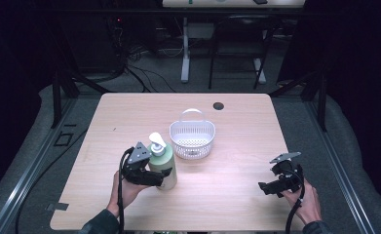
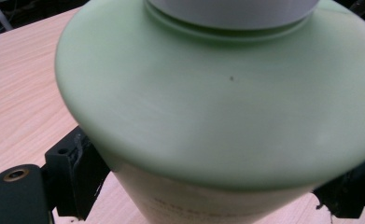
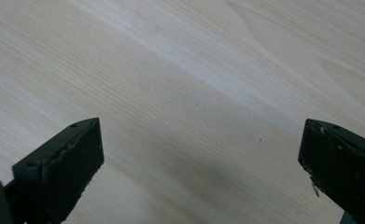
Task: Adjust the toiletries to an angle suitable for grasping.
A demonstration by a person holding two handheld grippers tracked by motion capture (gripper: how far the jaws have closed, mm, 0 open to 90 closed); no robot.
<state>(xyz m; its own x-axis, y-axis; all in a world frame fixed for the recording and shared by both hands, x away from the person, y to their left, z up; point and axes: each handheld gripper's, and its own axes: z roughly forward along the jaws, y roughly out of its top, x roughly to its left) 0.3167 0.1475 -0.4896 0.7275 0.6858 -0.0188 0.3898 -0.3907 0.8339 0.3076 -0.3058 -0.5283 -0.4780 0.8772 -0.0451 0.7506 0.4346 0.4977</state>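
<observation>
the step in hand reads as the grasp-and-carry of the green pump bottle [image 1: 163,168], most likely on its way to the white plastic basket [image 1: 192,139] that sits just beyond it near the middle of the desk [image 1: 227,195]. the left tongs [image 1: 162,176] are clamped on the bottle's body below the shoulder: in the left gripper view the green bottle [image 2: 217,107] bulges between the two black jaws, which press against its sides low at the left and right edges of the picture. from the high view the bottle stands upright or close to it, its white pump head [image 1: 157,142] pointing up, its base at the desk; whether it is lifted clear of the wood i cannot tell.

the right tongs [image 1: 265,189] hang over bare wood on the right side of the desk, well apart from both bottle and basket, with the jaws spread wide and nothing between them; the right gripper view looks down on bare desk grain [image 3: 180,70] between them.

the next move, as i judge it, calls for raising the bottle high enough to pass over the basket's rim and its arched handle [image 1: 192,113], keeping it upright so the round body does not slip in the grip, then lowering it inside. the basket is light and could slide if nudged; the free right tongs could steady it.
</observation>
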